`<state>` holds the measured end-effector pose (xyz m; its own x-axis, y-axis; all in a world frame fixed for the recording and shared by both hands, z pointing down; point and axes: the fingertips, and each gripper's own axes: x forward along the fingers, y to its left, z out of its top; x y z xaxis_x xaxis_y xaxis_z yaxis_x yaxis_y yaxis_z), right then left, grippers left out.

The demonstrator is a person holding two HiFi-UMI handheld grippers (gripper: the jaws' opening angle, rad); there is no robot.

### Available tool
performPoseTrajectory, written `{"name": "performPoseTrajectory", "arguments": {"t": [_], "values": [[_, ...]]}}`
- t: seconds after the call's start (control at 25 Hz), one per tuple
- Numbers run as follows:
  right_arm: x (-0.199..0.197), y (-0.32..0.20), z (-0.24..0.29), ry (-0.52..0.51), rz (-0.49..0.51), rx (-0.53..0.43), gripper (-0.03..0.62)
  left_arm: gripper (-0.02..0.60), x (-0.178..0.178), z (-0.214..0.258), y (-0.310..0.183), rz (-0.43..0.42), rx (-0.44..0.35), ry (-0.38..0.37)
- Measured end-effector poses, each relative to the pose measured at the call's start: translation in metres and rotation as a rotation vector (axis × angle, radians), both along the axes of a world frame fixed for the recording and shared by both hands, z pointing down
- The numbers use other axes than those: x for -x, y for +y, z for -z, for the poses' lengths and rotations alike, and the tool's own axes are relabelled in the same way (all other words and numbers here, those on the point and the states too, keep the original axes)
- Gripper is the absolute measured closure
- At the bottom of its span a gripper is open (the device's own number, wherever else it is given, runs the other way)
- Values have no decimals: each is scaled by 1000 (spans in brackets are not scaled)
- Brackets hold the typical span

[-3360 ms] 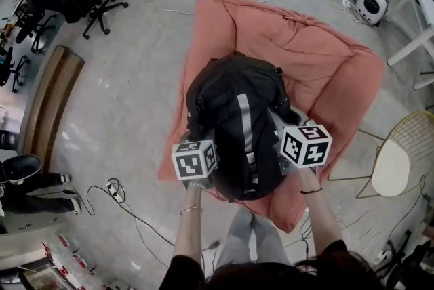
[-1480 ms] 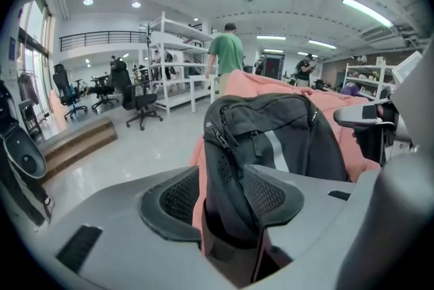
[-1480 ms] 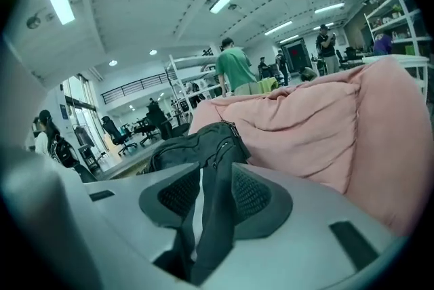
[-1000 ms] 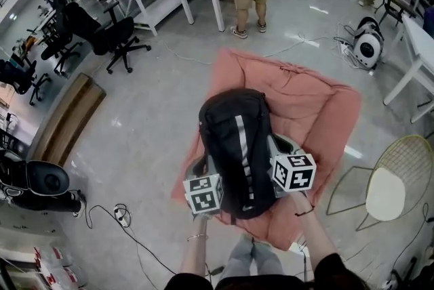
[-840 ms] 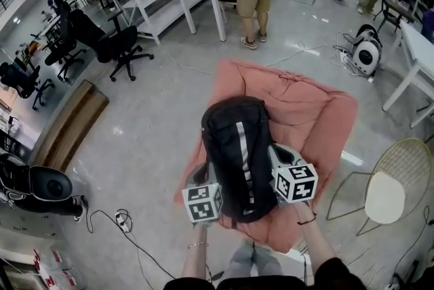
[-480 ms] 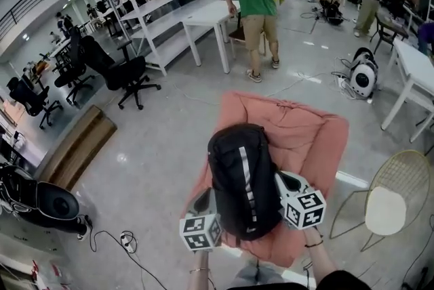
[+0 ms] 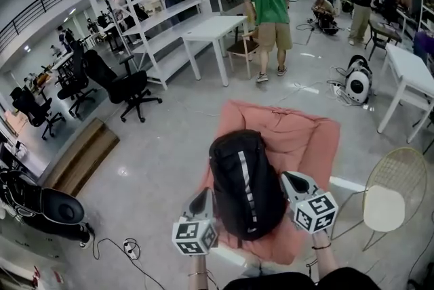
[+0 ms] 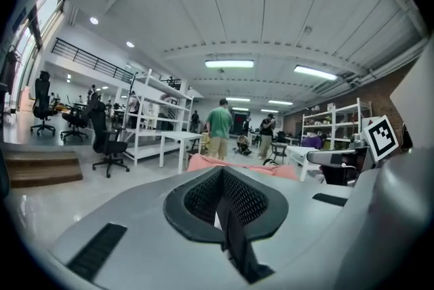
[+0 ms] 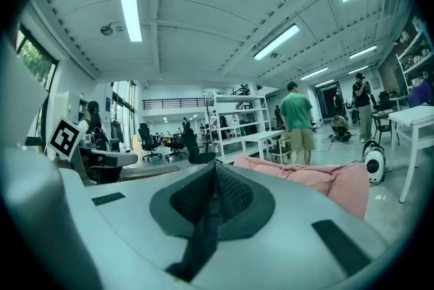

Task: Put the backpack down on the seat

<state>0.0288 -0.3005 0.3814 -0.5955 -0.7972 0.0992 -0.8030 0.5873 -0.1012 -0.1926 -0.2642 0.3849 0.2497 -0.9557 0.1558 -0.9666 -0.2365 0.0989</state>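
The black backpack with a grey stripe lies on the pink cushioned seat, straps out of sight. My left gripper hovers just off its lower left side, jaws shut and empty. My right gripper hangs beside its lower right side, also shut with nothing in it. In the left gripper view the shut left gripper points nearly level over the pink seat. In the right gripper view the shut right gripper points the same way, with the pink seat beyond it. Neither gripper touches the backpack.
A wire chair stands right of the seat. A person in a green shirt stands by a white table behind it. A black office chair is at the left, a white table at the right, cables lie on the floor.
Both grippers have risen and drawn back from the backpack's sides. The backpack stays lying on the pink seat. The head view has tilted up, showing more of the room.
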Motion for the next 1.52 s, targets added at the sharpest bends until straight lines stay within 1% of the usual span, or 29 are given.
{"name": "performPoseTrajectory", "arguments": {"t": [0.16,0.32,0.44,0.64,0.76,0.88,1.12,1.52], "values": [[-8,14,21,-19,-8,-30,580,568,-1,19,14,-23,-37,15],[-16,29,25,-49,-15,-41,580,568,1,25,30,-27,-66,2],[-28,33,30,-54,-32,-53,580,568,-2,27,36,-31,-68,-9],[-37,36,27,-69,-38,-56,580,568,-4,27,40,-30,-80,11],[-39,38,27,-39,-45,-63,580,568,-3,31,41,-33,-82,21],[-43,37,29,-42,-52,-66,582,568,-3,31,39,-34,-80,23],[-48,40,24,-41,-70,-68,582,568,1,22,45,-8,-68,20],[-59,39,23,-52,-83,-69,582,568,0,16,47,24,-54,-7]]}}
